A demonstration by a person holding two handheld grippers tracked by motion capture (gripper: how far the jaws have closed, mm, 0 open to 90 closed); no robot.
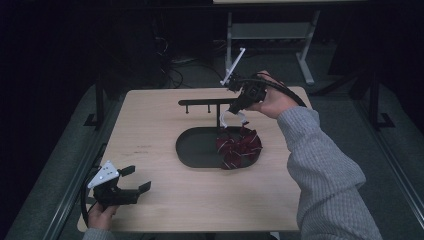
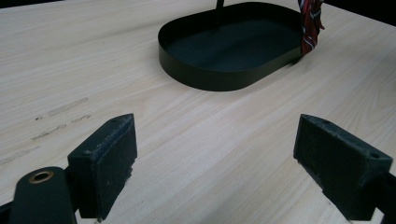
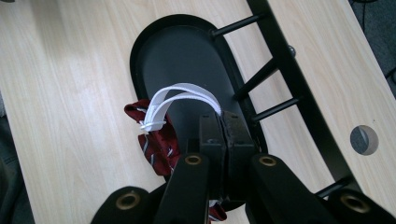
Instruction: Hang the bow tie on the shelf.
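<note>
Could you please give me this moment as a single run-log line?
right gripper: shut on white strap | red cloth: partly in black tray | left gripper: open, idle

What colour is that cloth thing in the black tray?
Dark red with white stripes, clearest in the high view.

The table [image 1: 150, 125] is pale, light-grained wood. On it sits a matte black oval tray [image 1: 192, 150] with a black peg rack [image 1: 205, 102] behind it. The cloth [image 1: 239, 148] in the tray is dark red with thin white stripes, and its loop [image 3: 180, 95] is plain white. The person's sleeve [image 1: 325, 170] is heathered grey.
</note>
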